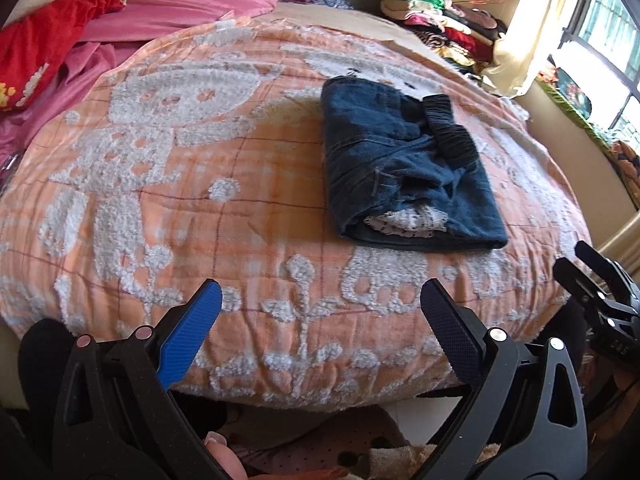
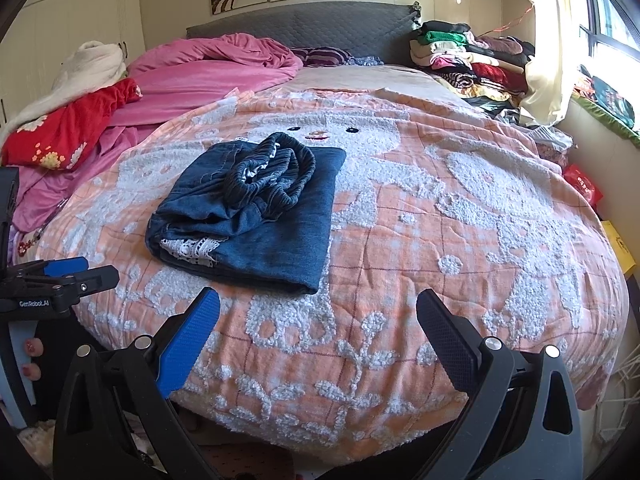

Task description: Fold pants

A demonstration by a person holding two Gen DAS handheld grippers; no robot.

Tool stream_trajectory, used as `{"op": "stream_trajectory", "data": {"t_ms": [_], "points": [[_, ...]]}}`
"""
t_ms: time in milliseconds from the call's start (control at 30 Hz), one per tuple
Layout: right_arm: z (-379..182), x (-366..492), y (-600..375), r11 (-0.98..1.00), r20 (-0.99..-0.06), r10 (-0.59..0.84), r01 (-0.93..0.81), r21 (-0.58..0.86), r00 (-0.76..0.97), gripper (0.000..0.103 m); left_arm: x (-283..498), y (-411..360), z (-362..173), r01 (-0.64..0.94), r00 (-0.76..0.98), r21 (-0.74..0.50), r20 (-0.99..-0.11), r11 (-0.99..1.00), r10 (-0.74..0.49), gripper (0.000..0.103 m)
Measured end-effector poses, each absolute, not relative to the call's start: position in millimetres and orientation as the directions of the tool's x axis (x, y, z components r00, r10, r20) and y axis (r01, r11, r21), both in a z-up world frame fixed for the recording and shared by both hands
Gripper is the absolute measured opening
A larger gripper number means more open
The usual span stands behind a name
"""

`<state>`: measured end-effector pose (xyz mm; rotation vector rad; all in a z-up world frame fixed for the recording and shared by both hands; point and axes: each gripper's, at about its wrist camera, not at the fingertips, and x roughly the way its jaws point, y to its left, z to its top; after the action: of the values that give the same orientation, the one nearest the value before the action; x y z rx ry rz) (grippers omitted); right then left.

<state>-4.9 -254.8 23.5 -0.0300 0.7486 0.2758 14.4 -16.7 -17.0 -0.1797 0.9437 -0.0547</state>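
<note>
Dark blue denim pants (image 1: 404, 164) lie folded in a compact bundle on the orange and white blanket (image 1: 200, 200), with the elastic waistband on top and white lace at the near end. They also show in the right wrist view (image 2: 256, 216). My left gripper (image 1: 320, 320) is open and empty, held back over the bed's near edge, apart from the pants. My right gripper (image 2: 318, 324) is open and empty, also near the bed's front edge, just short of the pants. The right gripper shows at the right edge of the left wrist view (image 1: 592, 280); the left gripper shows at the left edge of the right wrist view (image 2: 60, 280).
Pink bedding (image 2: 208, 72) and a red cloth (image 2: 68, 128) are piled at the back left. A stack of folded clothes (image 2: 464, 56) sits at the back right by the window. The grey headboard (image 2: 304, 32) closes the far end.
</note>
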Motion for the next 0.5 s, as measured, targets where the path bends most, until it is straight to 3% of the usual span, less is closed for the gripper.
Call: {"op": "stream_trajectory", "data": {"t_ms": [233,500], "points": [[15.6,25.0,-300.0,0.987,-0.699,0.133,-0.156,0.031,0.702,0.098,30.5,25.4,-12.1,-0.072,0.62,-0.306,-0.759,0.949,-0.198,0.093],[-4.0,135.4,-444.9,0.98,-0.729,-0.194,0.167,-0.111,0.656,0.098,127.2,141.3,-32.5,-0.369,0.509,-0.021,-0.841,0.929,0.183,0.093]]}}
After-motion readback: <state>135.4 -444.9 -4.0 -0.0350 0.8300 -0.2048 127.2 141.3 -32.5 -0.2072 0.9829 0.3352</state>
